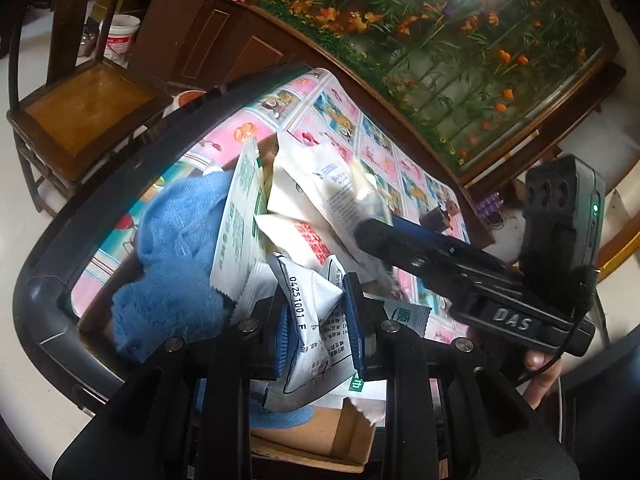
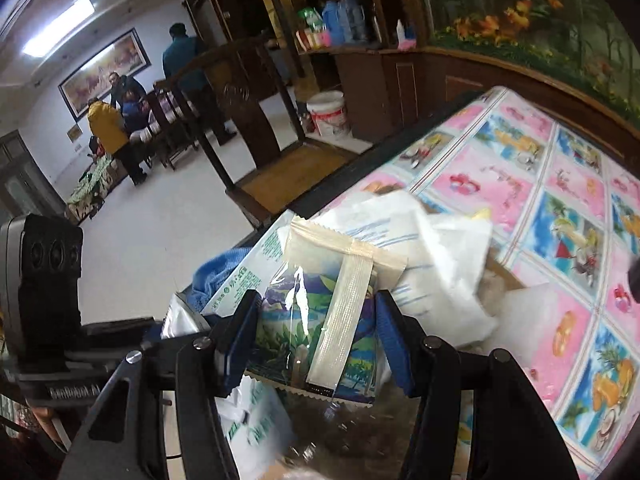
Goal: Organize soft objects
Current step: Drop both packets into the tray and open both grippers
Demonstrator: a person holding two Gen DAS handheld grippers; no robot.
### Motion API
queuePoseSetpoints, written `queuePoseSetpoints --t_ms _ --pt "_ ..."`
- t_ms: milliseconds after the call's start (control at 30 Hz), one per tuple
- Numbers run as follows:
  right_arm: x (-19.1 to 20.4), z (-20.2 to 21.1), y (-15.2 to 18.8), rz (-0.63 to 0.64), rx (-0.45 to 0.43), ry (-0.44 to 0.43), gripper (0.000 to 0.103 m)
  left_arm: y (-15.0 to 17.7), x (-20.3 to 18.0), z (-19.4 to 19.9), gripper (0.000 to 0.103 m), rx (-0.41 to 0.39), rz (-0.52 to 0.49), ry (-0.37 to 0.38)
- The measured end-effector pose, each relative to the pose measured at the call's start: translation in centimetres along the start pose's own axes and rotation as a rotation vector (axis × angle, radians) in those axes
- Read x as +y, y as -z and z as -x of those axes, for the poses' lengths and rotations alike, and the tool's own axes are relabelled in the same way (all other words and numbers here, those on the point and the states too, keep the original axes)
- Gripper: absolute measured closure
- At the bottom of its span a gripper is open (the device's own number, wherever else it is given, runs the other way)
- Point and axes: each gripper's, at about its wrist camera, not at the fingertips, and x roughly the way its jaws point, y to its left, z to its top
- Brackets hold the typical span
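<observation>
We hold two grippers over a heap of soft things. Closest to us in the left wrist view, our left gripper (image 1: 318,330) squeezes a white crinkly packet with black numbers printed on it (image 1: 310,320) between its blue pads (image 1: 354,320). A brown cardboard box (image 1: 320,436) sits just under it. In the right wrist view, our right gripper (image 2: 316,340) pinches a see-through plastic packet with a palm-tree picture and a cream seam strip (image 2: 324,320), and the packet stands up between the two fingers.

A little further off, a fluffy blue towel (image 1: 176,256) lies to the left of the heap, touching a long white pouch with green writing (image 1: 236,224). More white pouches (image 1: 316,184) are piled behind it, and one has red letters (image 1: 308,240). They all rest on a table with a pink and blue picture cloth (image 2: 520,184).

Beyond the table edge stands a dark wooden chair with a tan seat (image 1: 80,112). Behind that there is a white plastic bucket (image 2: 328,114) on the pale floor, and a big painting of orange flowers and green stems (image 1: 460,52) leans by the wall
</observation>
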Motion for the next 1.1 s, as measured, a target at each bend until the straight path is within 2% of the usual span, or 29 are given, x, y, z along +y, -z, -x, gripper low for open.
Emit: queuePoseSetpoints --t_ms 133,233,367,433,533,567,667,800,900,967,1033,1100 --pt "1.0 -0.1 0.6 0.033 -0.016 0.057 0.043 0.3 0.0 0.0 0.078 -0.003 -0.023 -0.003" --pt "1.2 0.3 0.8 0.007 -0.027 0.045 0.042 0.4 -0.1 -0.1 0.066 0.000 -0.024 0.008" --pt "0.9 0.5 1.0 -0.040 -0.048 0.032 0.038 0.9 -0.5 0.1 0.049 -0.028 -0.069 -0.045" --pt "0.5 1.0 1.3 -0.088 -0.064 -0.015 0.035 1.1 -0.8 0.1 0.041 -0.033 -0.091 -0.046" --pt "0.2 2.1 2.1 -0.140 -0.103 -0.017 0.035 1.5 -1.3 0.6 0.040 -0.076 -0.137 -0.090" --pt "0.2 2.5 2.4 -0.149 -0.115 -0.020 0.035 1.6 -1.5 0.8 0.036 -0.112 -0.153 -0.120" --pt "-0.2 4.1 3.5 -0.202 -0.152 -0.029 0.035 1.3 -1.2 0.6 0.034 -0.184 -0.157 -0.260" --pt "-0.3 5.7 5.0 -0.233 -0.181 -0.030 0.035 1.4 -1.6 0.3 0.034 -0.179 -0.180 -0.224" --pt "-0.5 6.5 6.1 -0.258 -0.189 -0.039 0.035 1.6 -1.6 0.0 0.034 -0.177 -0.186 -0.275" --pt "-0.6 7.1 6.8 -0.274 -0.201 -0.048 0.035 1.7 -1.8 0.6 0.034 -0.235 -0.193 -0.297" --pt "-0.5 7.5 7.4 -0.280 -0.206 -0.057 0.035 1.6 -2.0 0.9 0.033 -0.320 -0.213 -0.372" --pt "-0.5 7.6 7.7 -0.287 -0.205 -0.064 0.035 1.1 -1.8 0.3 0.033 -0.295 -0.229 -0.365"
